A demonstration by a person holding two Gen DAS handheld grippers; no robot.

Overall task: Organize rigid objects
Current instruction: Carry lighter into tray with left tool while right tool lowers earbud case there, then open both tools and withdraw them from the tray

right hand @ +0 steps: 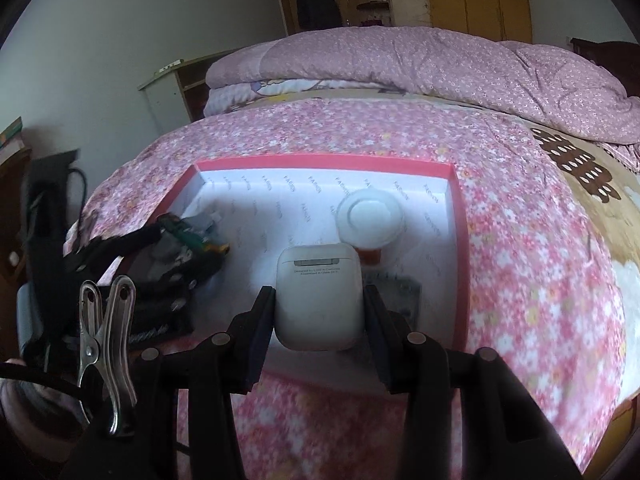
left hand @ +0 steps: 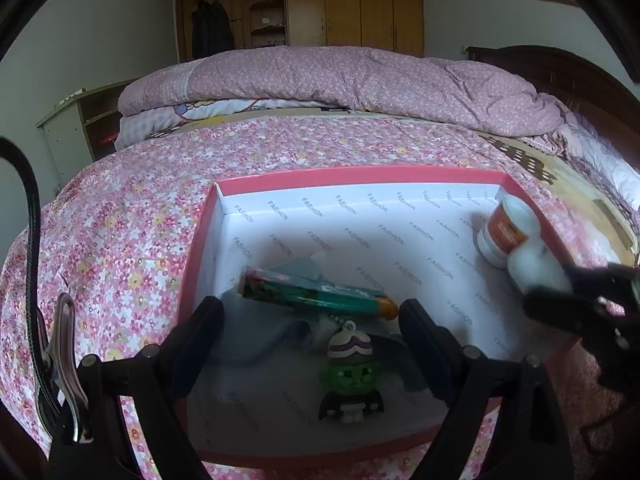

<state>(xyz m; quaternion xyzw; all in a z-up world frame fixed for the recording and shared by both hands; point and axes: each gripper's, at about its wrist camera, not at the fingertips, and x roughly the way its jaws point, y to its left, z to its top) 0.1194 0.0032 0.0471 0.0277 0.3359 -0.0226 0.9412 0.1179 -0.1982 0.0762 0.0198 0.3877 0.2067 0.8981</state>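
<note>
- The right gripper (right hand: 319,312) clamps a white earbud case (right hand: 318,300) over the pink box's (right hand: 460,216) near edge.
- The left gripper (left hand: 310,344) hangs wide apart, nothing between its fingers, above a green figurine (left hand: 352,380) and a teal tube (left hand: 320,292) in the box.
- A white jar (right hand: 370,216) stands in the box's far right corner.

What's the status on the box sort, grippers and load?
Right gripper shut on earbud case, over the box. Left gripper open, empty, above toy figure and tube. Jar ahead of case.
</note>
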